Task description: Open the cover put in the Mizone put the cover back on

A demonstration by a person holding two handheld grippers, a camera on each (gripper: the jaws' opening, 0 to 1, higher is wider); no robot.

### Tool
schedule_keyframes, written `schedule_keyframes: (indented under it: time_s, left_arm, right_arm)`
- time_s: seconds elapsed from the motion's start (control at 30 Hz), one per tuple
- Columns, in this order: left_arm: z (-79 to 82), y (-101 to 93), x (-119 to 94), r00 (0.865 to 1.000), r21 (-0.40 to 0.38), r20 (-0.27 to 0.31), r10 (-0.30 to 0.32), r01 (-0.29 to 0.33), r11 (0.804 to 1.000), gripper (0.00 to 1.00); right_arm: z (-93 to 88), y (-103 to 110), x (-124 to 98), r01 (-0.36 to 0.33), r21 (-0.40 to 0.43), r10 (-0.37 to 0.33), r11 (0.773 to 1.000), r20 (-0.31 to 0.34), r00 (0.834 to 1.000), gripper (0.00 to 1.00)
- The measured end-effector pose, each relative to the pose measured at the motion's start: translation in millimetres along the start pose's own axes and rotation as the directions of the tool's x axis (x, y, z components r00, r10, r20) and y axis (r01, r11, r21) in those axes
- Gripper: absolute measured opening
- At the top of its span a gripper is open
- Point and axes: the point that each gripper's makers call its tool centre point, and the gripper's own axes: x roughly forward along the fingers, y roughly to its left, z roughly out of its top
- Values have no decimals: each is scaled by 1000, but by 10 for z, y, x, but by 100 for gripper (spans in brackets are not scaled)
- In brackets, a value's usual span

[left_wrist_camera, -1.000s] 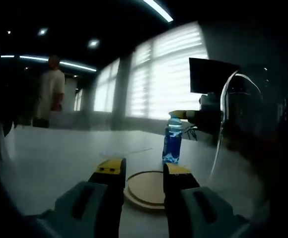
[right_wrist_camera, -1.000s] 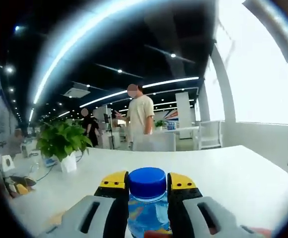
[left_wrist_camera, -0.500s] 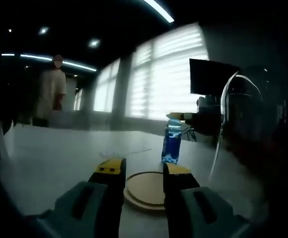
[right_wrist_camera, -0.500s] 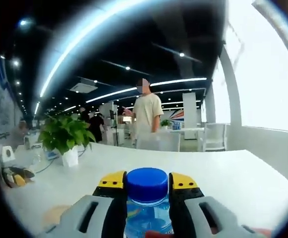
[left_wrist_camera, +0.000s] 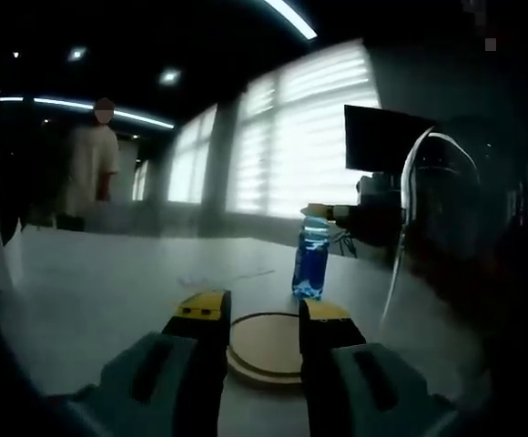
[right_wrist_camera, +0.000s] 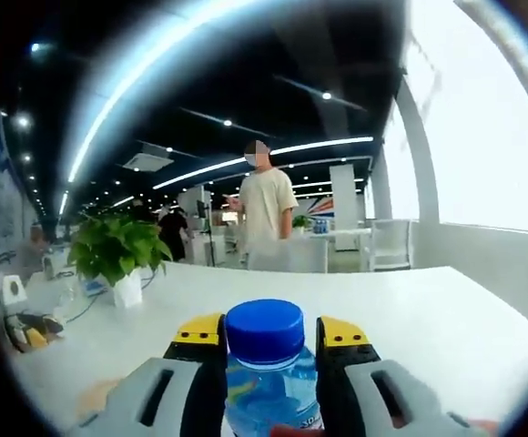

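Note:
A blue Mizone bottle [left_wrist_camera: 310, 264] hangs just above the white table [left_wrist_camera: 109, 273], behind a round wooden base [left_wrist_camera: 266, 344]. My right gripper [left_wrist_camera: 322, 212] comes in from the right and holds it by the neck. In the right gripper view the bottle's blue cap [right_wrist_camera: 265, 329] sits between the yellow-tipped jaws of the right gripper [right_wrist_camera: 266, 335], which is shut on the bottle [right_wrist_camera: 271, 401]. My left gripper [left_wrist_camera: 262, 309] is low over the table, open, with the wooden base seen through the gap. A clear dome cover [left_wrist_camera: 437, 228] stands at the right, hazy.
A dark monitor [left_wrist_camera: 382, 138] stands behind the cover near bright windows. A person [right_wrist_camera: 266, 218] stands beyond the table's far edge. A potted plant [right_wrist_camera: 118, 257] and small items [right_wrist_camera: 25, 335] sit on the table's left side in the right gripper view.
The bottle, held by the right gripper, has moved a little left, toward the wooden base. The left gripper has stayed still.

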Motion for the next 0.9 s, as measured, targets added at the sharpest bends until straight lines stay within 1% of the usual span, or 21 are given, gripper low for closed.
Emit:
schedule_keyframes:
  time_s: [0.03, 0.07, 0.13, 0.17, 0.33, 0.47, 0.53, 0.6, 0.73, 0.9]
  left_arm:
    - [-2, -3, 0, 1000, 2, -1, 0, 0, 1000, 22]
    - [-2, -3, -1, 1000, 3, -1, 0, 0, 1000, 22]
    - [-5, -1, 0, 1000, 1, -2, 1, -1, 1000, 22]
    - [-3, 3, 0, 1000, 2, -1, 2, -2, 1000, 22]
    - [-12, -5, 7, 1000, 1, -4, -1, 1, 1000, 22]
    - [-11, -4, 6, 1000, 3, -5, 1, -1, 1000, 22]
    - [-2, -2, 1, 1000, 5, -3, 2, -2, 1000, 22]
    - [-8, 4, 5, 1000, -2, -3, 2, -2, 1000, 22]
    - [-53, 17, 10, 1000, 7, -24, 8, -8, 1000, 22]
    - [-47, 8, 10, 1000, 11, -22, 6, -6, 1000, 22]
  right_arm:
    - [27, 0, -6, -3, -11, 3, 1000, 10, 1000, 28]
    - [54, -9, -18, -1, -62, 2, 998, 13, 1000, 26]
    - [52, 57, -44, 0, -97, 1, 995, 16, 1000, 23]
    - [45, 61, -38, 15, -107, -14, 994, 12, 1000, 23]
    - [51, 45, -28, 18, -99, -17, 995, 15, 1000, 23]
    - [57, 36, -9, 36, -94, -34, 995, 20, 999, 22]
    - [58, 68, 2, 33, -97, -32, 995, 18, 999, 22]
    - [58, 43, -5, 41, -96, -40, 995, 12, 999, 22]
    - [56, 49, -1, 33, -93, -33, 995, 3, 999, 22]
    - [65, 119, 2, 12, -110, -11, 994, 5, 1000, 22]
